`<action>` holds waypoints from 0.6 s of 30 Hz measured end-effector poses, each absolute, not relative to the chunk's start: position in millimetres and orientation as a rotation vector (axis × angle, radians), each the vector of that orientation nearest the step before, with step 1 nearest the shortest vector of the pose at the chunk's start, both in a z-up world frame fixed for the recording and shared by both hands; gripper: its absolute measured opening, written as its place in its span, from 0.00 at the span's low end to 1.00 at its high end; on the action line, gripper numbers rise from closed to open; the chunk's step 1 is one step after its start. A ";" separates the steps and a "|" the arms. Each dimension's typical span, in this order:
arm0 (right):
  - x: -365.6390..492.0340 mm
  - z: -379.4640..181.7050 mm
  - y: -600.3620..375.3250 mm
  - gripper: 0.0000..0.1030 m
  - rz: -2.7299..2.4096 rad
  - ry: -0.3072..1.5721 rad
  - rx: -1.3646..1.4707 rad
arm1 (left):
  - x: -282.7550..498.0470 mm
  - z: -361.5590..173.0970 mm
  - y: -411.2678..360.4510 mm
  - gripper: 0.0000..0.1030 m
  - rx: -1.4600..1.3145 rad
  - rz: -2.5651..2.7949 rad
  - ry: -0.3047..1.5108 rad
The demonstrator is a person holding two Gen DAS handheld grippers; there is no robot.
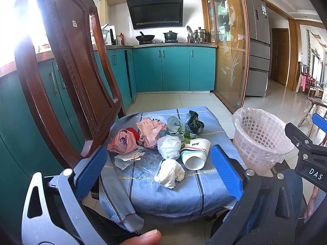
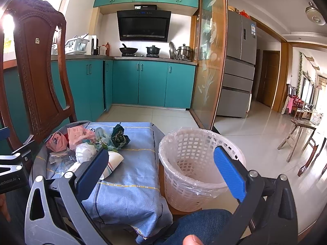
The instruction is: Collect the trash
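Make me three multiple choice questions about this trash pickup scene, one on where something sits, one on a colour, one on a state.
1. Where is the bin?
A. right of the chair seat
B. on the kitchen counter
C. beside the fridge

2. What colour is the cloth under the trash?
A. red
B. blue
C. yellow

3. How does the paper cup sit?
A. upright
B. inside the bin
C. on its side

Answers: 1 A, the bin stands just right of the cloth-covered seat. 2 B, it is blue plaid. 3 C, its open mouth faces the left gripper, which is open like the right gripper.
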State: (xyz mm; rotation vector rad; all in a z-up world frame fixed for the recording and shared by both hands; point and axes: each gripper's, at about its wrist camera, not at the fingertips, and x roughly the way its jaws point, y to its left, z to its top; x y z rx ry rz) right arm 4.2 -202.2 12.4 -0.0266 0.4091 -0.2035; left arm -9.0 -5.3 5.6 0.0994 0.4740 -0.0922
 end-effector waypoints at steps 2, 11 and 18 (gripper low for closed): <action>4.1 12.2 -202.1 0.98 -0.203 0.410 -0.028 | -9.0 5.2 -5.9 0.98 0.100 -0.091 0.475; 3.7 12.7 -200.7 0.98 -0.199 0.411 -0.032 | -8.4 2.1 -6.0 0.98 0.099 -0.093 0.477; 4.5 12.0 -200.0 0.98 -0.197 0.412 -0.036 | -8.6 0.5 -6.0 0.98 0.097 -0.092 0.482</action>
